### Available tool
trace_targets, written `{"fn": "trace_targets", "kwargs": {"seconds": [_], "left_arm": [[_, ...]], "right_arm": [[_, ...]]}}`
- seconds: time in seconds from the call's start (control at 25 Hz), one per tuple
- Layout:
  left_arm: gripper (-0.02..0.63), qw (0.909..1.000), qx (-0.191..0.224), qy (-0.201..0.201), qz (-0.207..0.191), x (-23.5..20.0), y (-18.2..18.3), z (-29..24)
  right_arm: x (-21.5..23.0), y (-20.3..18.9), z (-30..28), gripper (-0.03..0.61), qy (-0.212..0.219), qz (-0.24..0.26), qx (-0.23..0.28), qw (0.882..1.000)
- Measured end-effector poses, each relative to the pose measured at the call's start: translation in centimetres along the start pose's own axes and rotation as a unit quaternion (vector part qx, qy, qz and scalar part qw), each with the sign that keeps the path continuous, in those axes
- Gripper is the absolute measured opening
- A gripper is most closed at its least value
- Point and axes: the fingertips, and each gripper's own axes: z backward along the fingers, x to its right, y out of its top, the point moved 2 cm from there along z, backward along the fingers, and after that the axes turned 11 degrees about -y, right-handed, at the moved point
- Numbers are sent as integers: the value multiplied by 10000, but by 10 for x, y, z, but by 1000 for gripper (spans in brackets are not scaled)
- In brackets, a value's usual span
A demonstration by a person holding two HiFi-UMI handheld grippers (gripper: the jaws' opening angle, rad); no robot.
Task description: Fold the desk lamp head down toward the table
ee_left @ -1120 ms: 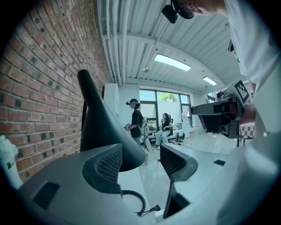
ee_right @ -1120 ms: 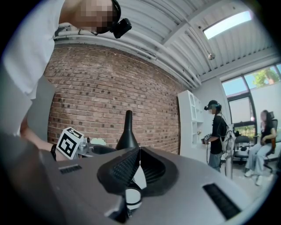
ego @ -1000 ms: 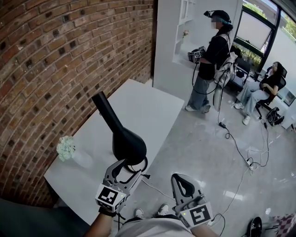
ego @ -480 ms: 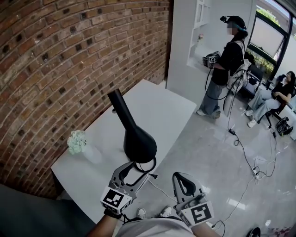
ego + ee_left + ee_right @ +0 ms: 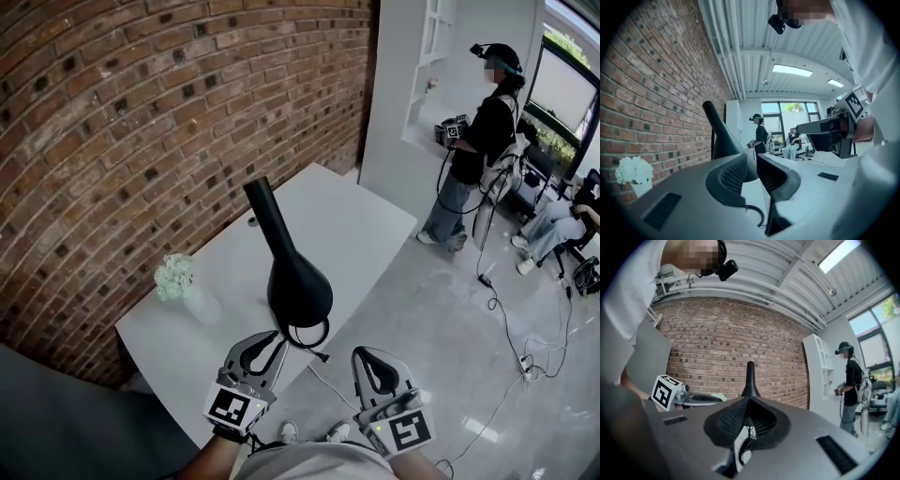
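The left gripper's (image 5: 272, 342) jaws, spread wide a moment before, had just been closing to a narrow slit with nothing between them. One lamp (image 5: 298, 286) stood just beyond their tips on the bench (image 5: 366, 220), neck slanting up. The right gripper's (image 5: 370, 356) jaws were pressed together. Left of both stood one vase (image 5: 178, 281). Only the head view showed the floor cable (image 5: 506, 319).

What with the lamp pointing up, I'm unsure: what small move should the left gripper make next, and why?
Probably open the left gripper wider and move it forward to the lamp. Its jaws have just been closing with nothing between them, short of the lamp, whose slim end points up.
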Motion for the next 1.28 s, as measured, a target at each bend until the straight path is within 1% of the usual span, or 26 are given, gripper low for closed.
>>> {"fn": "trace_targets", "kwargs": {"seconds": [0.08, 0.4, 0.52, 0.68, 0.88, 1.04, 1.28], "left_arm": [[51, 9999, 2, 122, -50, -1, 0, 6], [9, 9990, -38, 400, -186, -3, 4, 21], [9, 9986, -84, 495, -189, -3, 2, 27], [8, 9981, 54, 550, -263, -1, 11, 31], [8, 9980, 29, 589, -237, 3, 10, 38], [8, 9974, 16, 680, -219, 2, 9, 45], [8, 9972, 27, 711, -218, 4, 8, 51]], "right_arm": [[-2, 0, -1, 18, 109, 91, 8, 9999], [-12, 4, -5, 18, 357, 146, 54, 9992], [-16, 6, -5, 18, 423, 129, 81, 9990], [-20, 7, -6, 18, 509, 102, 118, 9986], [-27, 4, -7, 18, 624, 12, 93, 9980], [-34, 4, -7, 18, 734, 62, 149, 9972], [-40, 1, -5, 18, 785, 77, 48, 9969]]}}
